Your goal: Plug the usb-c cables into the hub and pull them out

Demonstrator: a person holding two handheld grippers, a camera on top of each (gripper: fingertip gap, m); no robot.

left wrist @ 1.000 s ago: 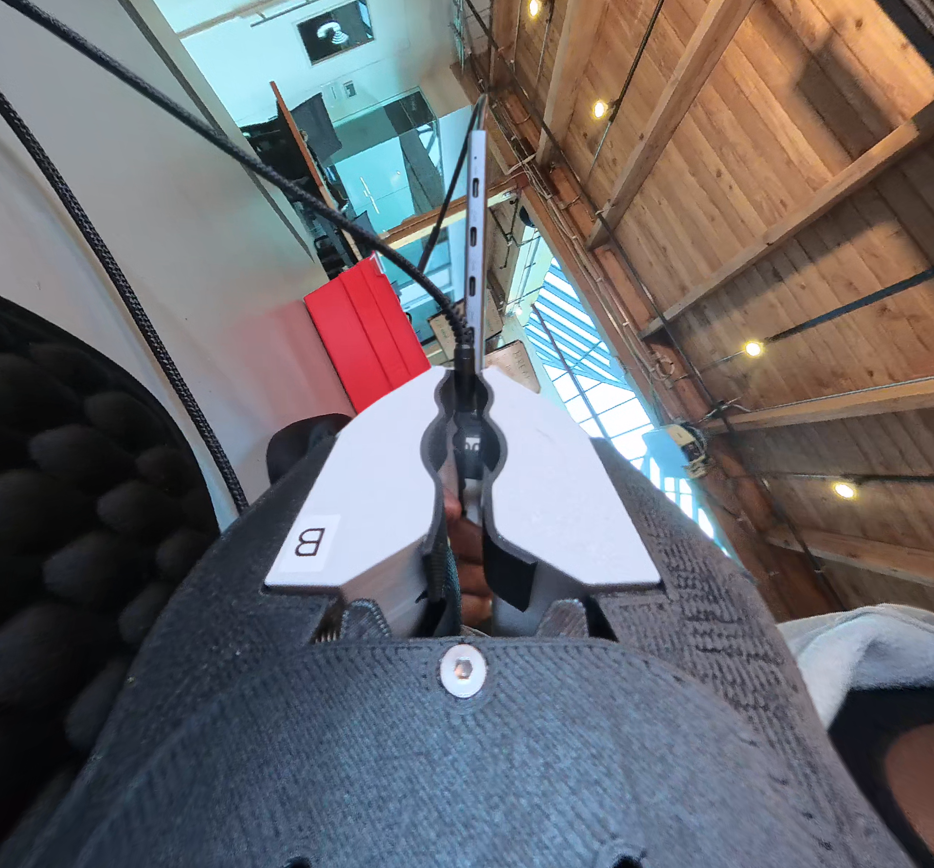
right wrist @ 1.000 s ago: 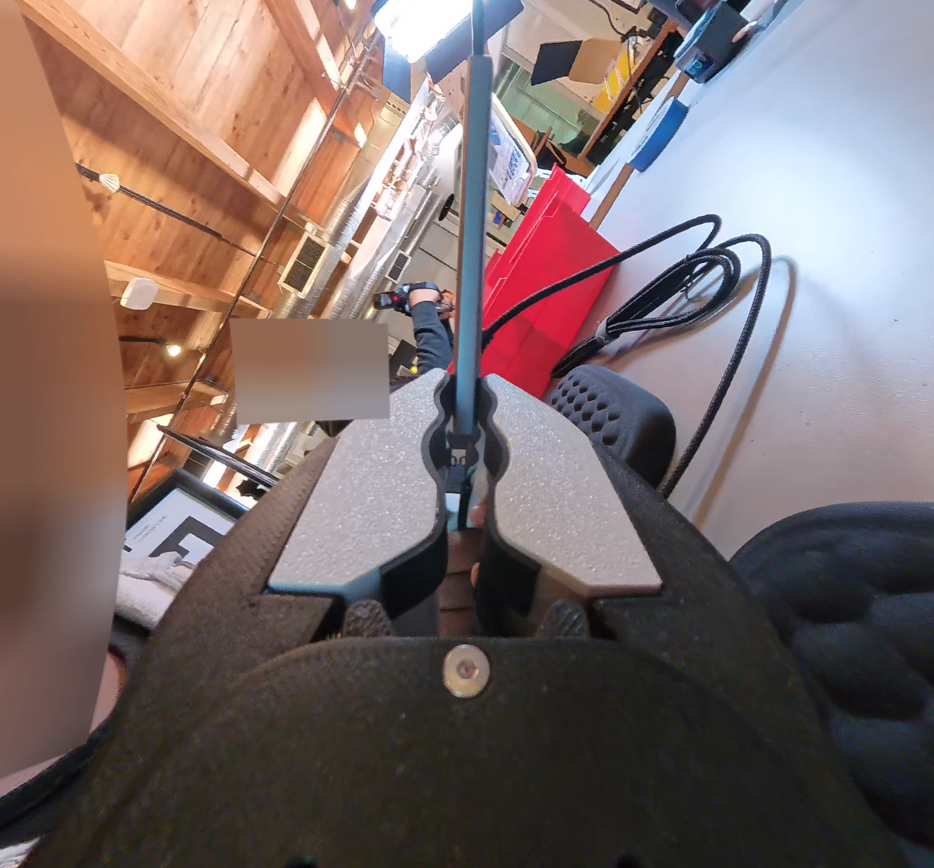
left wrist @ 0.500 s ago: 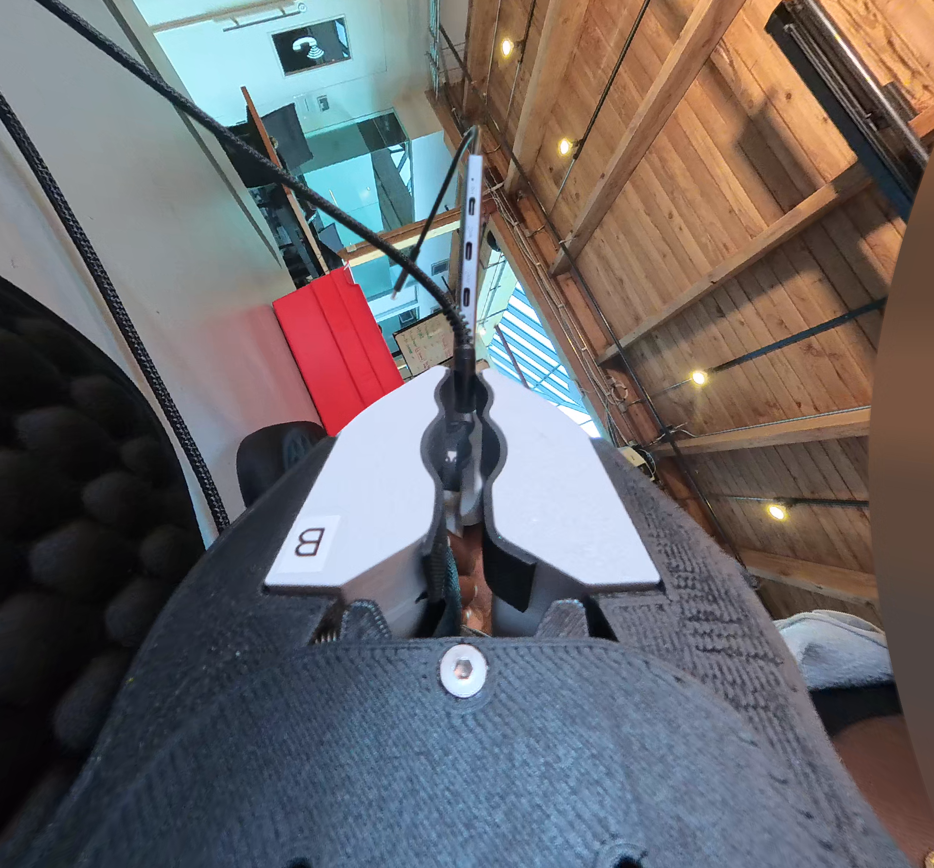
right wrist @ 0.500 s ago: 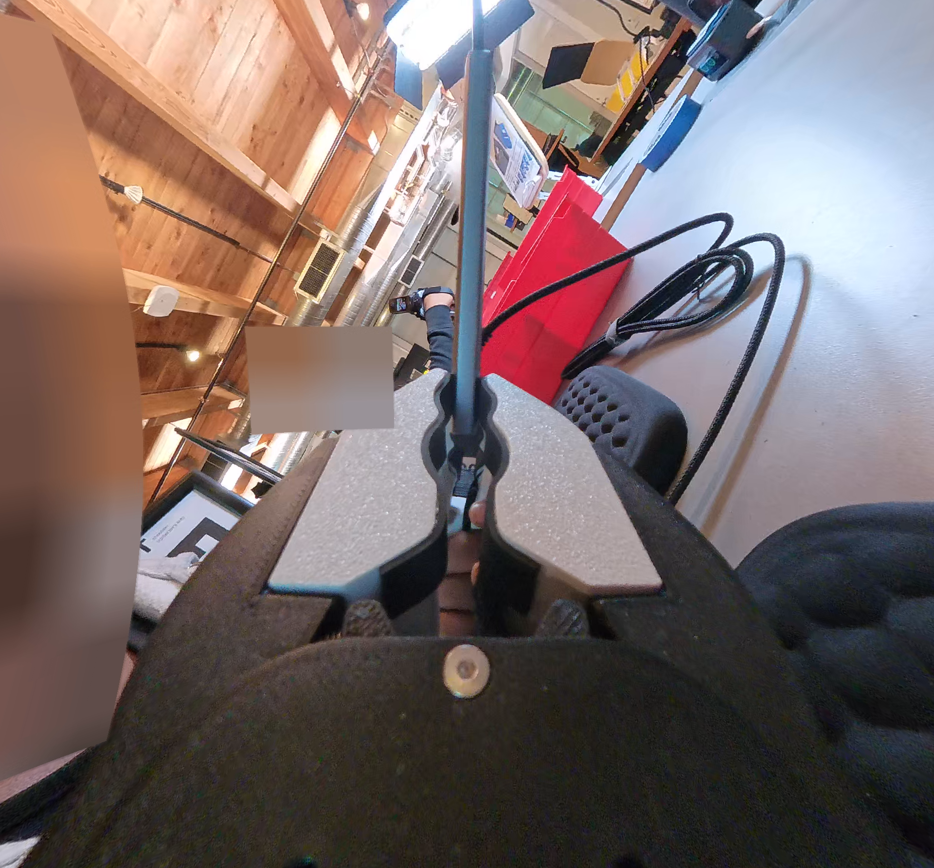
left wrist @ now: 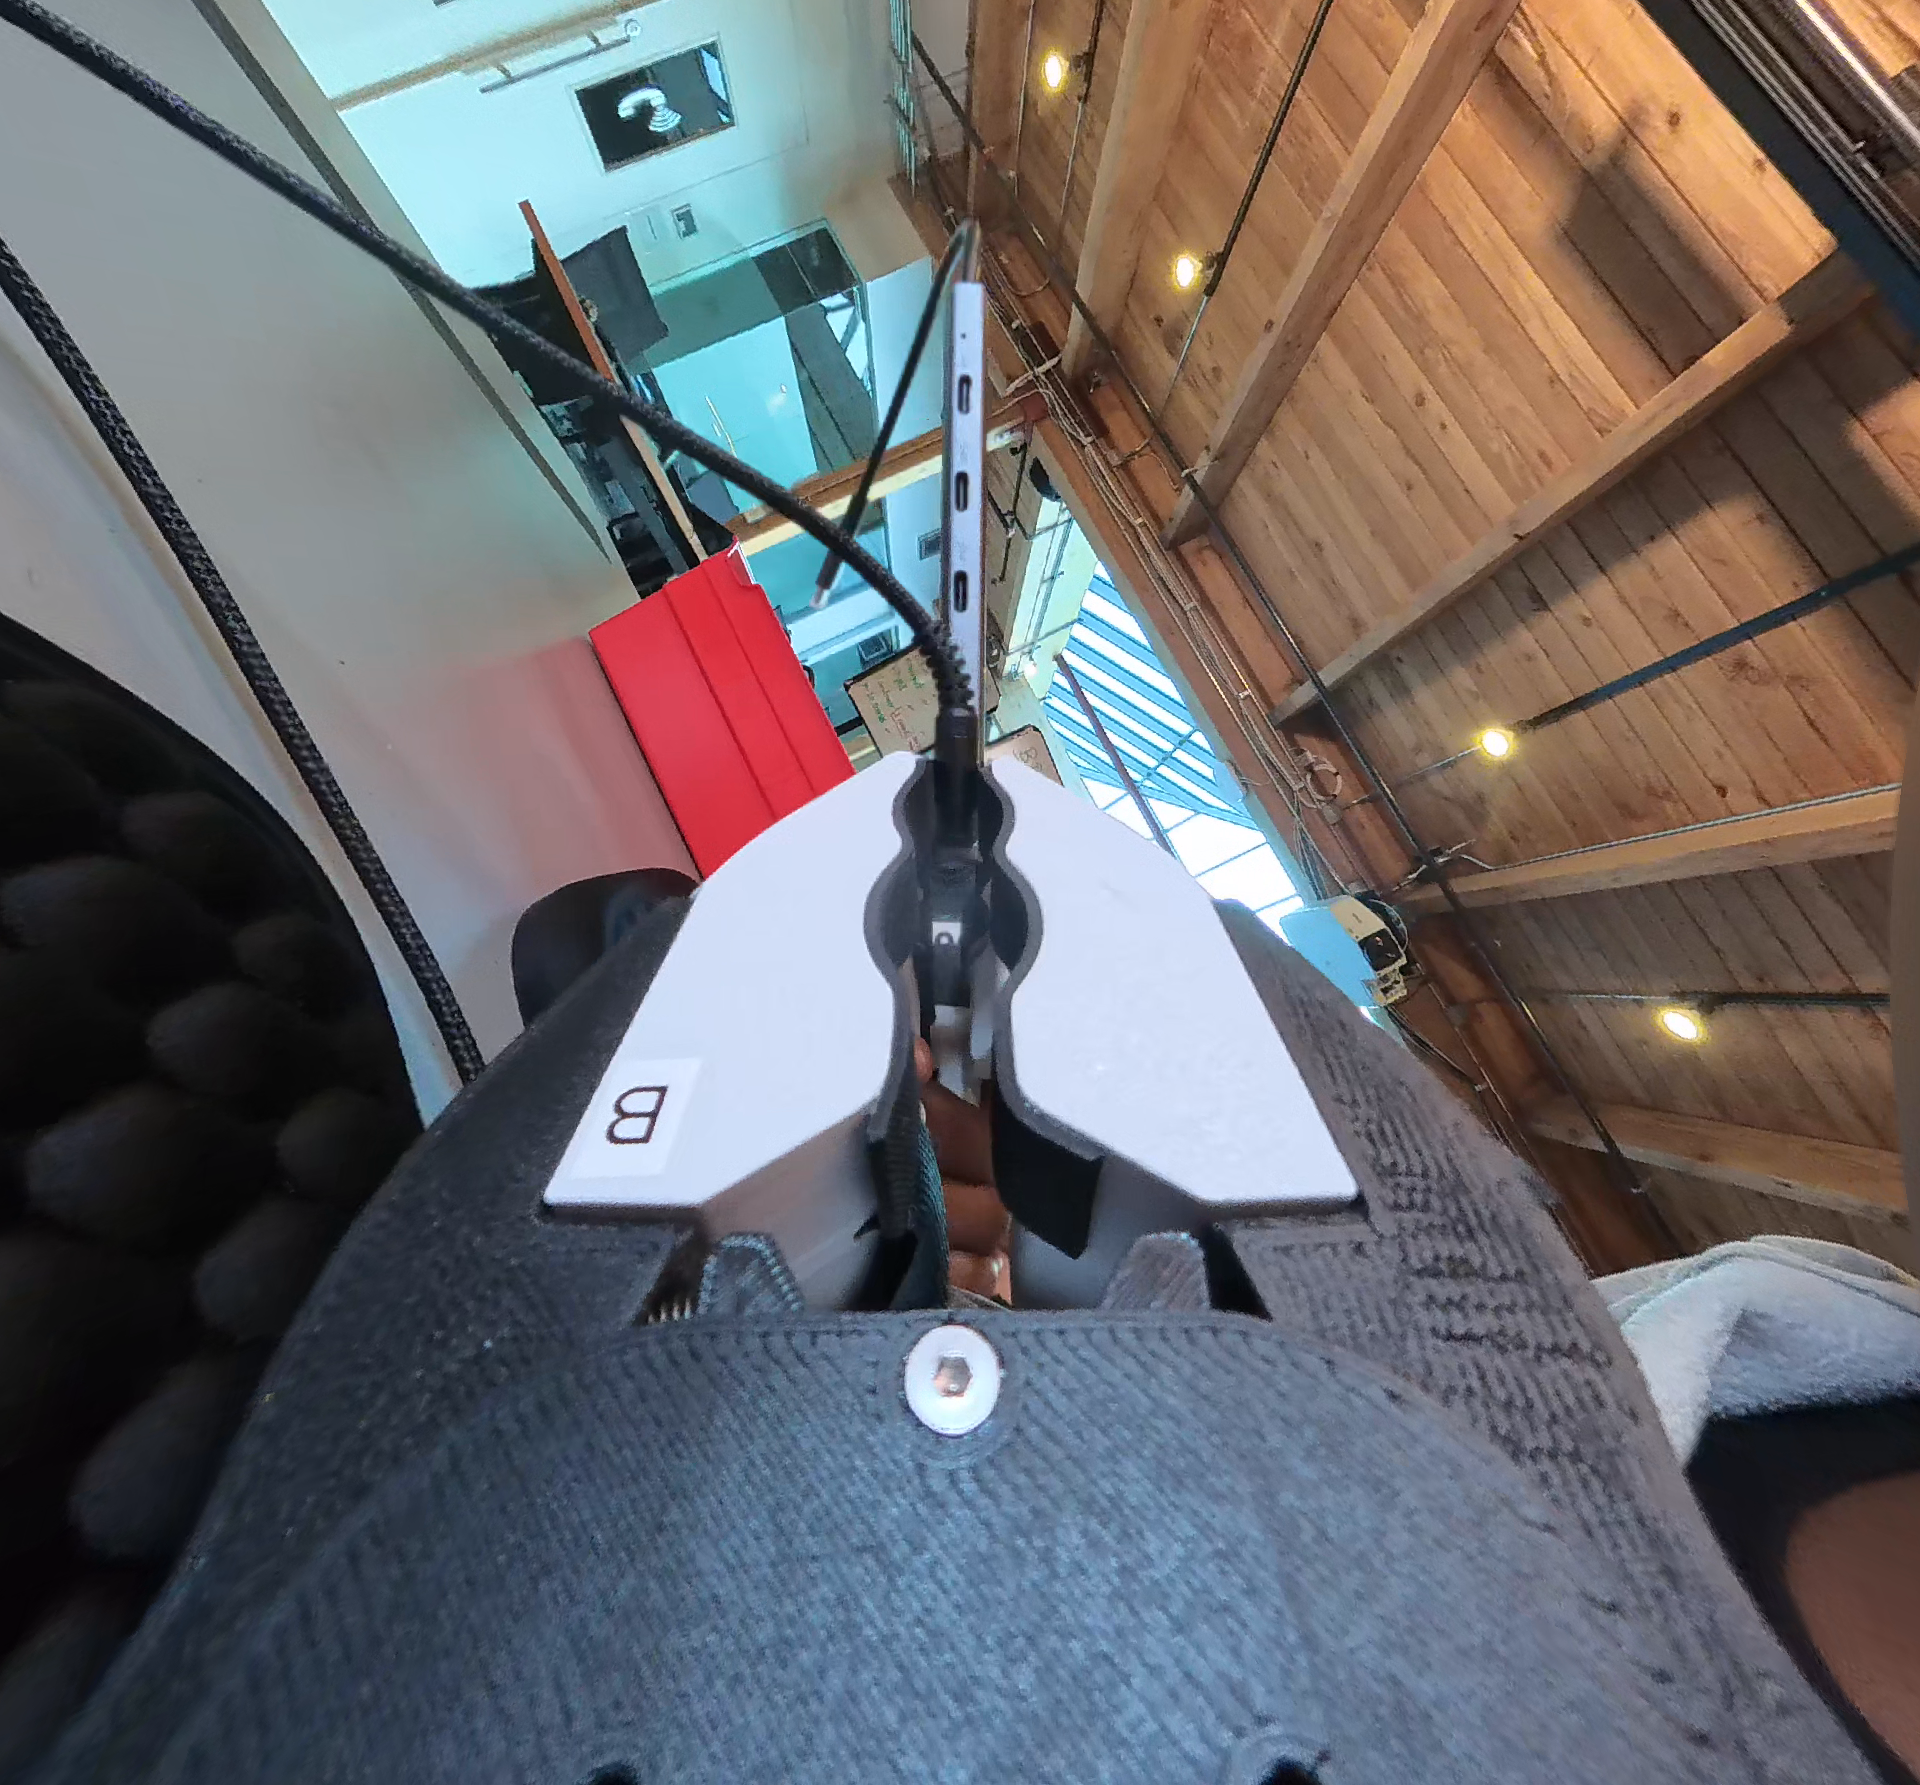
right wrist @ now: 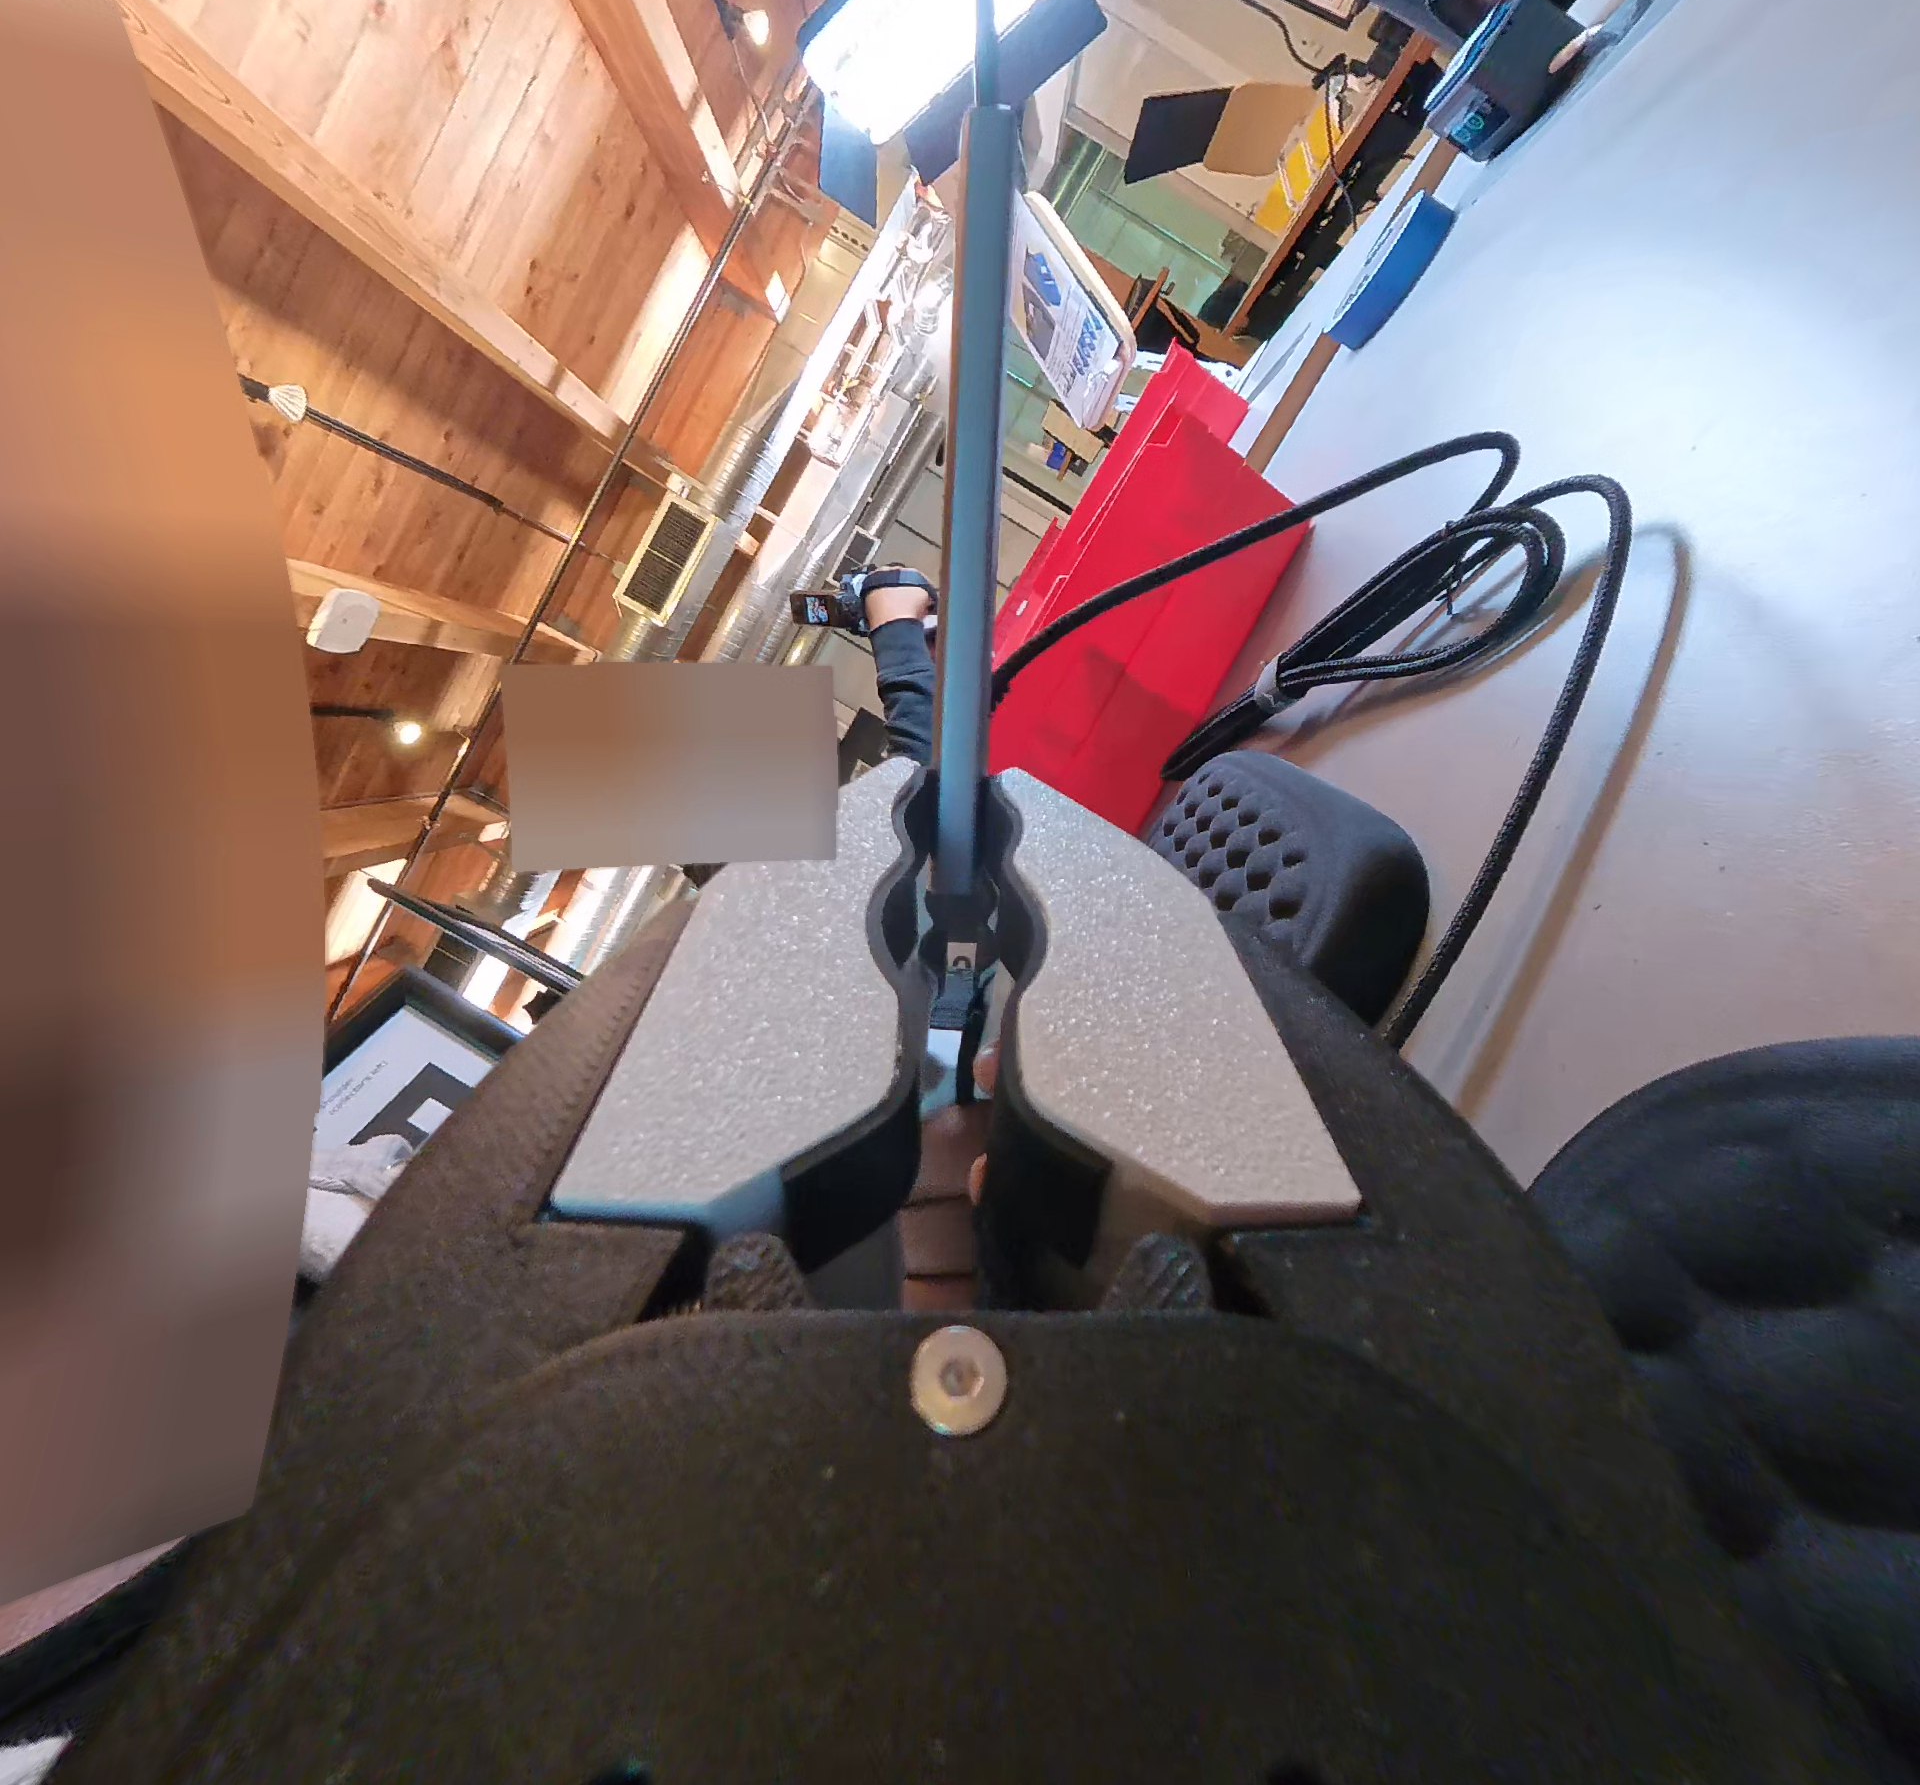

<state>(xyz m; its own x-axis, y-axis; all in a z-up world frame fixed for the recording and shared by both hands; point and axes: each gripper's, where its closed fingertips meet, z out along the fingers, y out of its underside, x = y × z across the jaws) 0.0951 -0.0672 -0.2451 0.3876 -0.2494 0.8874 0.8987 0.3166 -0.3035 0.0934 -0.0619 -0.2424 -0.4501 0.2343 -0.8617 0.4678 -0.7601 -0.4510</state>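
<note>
Timber-ceiling workshop, white desk (right wrist: 1714,385). Left tongs (left wrist: 954,790) clamped on braided cable plug (left wrist: 954,738); right tongs (right wrist: 961,800) clamped on hub (right wrist: 977,447). Hub light, rigid, probably slick; cable floppy, so grip plug body.

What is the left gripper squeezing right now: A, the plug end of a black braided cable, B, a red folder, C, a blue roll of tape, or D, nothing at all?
A: in the left wrist view the left gripper is closed on the plug of the black braided cable, right beside the thin grey hub.
</note>
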